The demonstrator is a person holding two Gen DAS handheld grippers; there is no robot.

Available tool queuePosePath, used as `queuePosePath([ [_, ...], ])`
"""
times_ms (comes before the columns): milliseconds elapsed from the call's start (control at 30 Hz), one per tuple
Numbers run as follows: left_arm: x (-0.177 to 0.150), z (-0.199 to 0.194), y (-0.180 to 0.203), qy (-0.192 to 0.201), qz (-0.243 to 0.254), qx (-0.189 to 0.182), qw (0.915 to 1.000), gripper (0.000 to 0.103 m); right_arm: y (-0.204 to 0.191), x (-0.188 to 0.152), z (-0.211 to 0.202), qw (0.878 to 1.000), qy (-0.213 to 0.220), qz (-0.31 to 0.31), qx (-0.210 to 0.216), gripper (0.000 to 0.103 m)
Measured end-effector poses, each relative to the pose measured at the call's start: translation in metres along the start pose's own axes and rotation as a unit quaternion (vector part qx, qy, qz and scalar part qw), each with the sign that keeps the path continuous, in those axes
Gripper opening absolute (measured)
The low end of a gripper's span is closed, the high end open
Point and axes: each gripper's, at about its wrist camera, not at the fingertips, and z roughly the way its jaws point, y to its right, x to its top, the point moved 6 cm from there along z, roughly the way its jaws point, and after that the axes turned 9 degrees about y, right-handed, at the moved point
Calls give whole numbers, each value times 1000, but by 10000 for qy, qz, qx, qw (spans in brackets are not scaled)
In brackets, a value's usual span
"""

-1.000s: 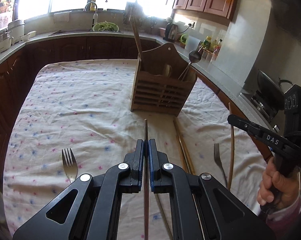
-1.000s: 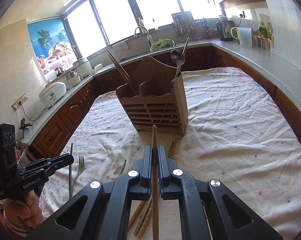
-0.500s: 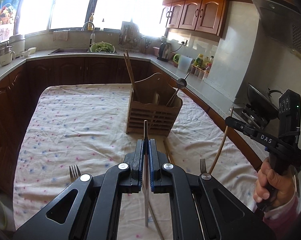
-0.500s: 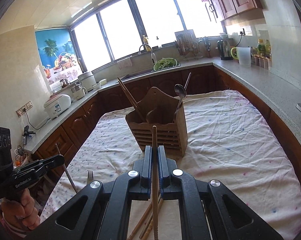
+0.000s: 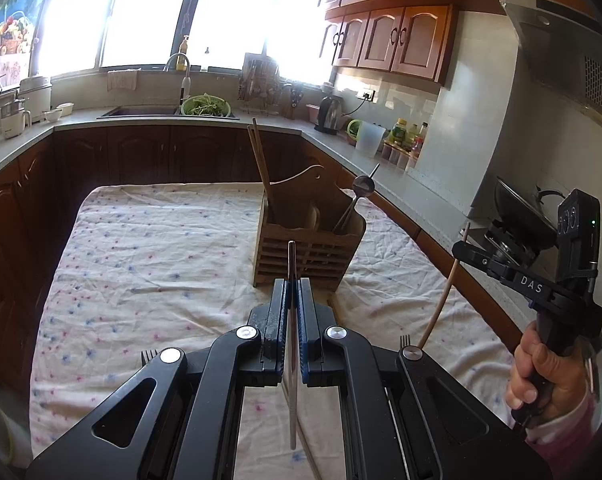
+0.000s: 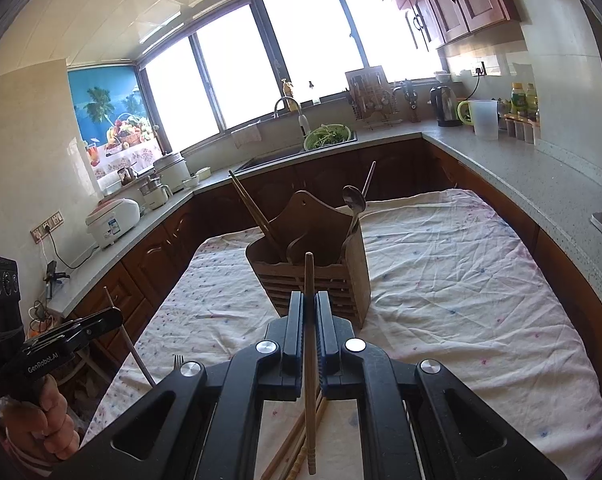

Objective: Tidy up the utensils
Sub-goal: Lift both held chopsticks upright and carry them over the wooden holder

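Note:
A wooden utensil caddy (image 5: 307,248) (image 6: 313,276) stands on the cloth-covered table, holding two chopsticks (image 5: 260,164) and a metal spoon (image 5: 363,186). My left gripper (image 5: 292,288) is shut on a thin metal chopstick (image 5: 291,344), lifted above the table short of the caddy. My right gripper (image 6: 309,304) is shut on a wooden chopstick (image 6: 309,360), also lifted and short of the caddy. Each gripper shows in the other's view, the right (image 5: 465,249) and the left (image 6: 115,314). More wooden chopsticks (image 6: 297,446) lie on the cloth under the right gripper.
Two forks (image 5: 148,356) (image 5: 405,338) lie on the flowered tablecloth (image 5: 153,248) near the front edge. Countertops with a sink, a kettle (image 6: 445,106), a rice cooker (image 6: 111,222) and a wok (image 5: 521,210) surround the table.
Both grippers have risen and tilted up with their chopsticks held fast. The table and caddy now sit lower and farther off in both views.

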Motion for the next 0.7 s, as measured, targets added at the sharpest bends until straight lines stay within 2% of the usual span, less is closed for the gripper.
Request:
queuePosePath([
  [300,26,10,-3,257,-99,-57,9996,4,6,21,10,9998,179,85,-3,5],
  [700,110,45,0,990,-83,-64,9950,4,7,105,37,9955,945,90,-66,5],
])
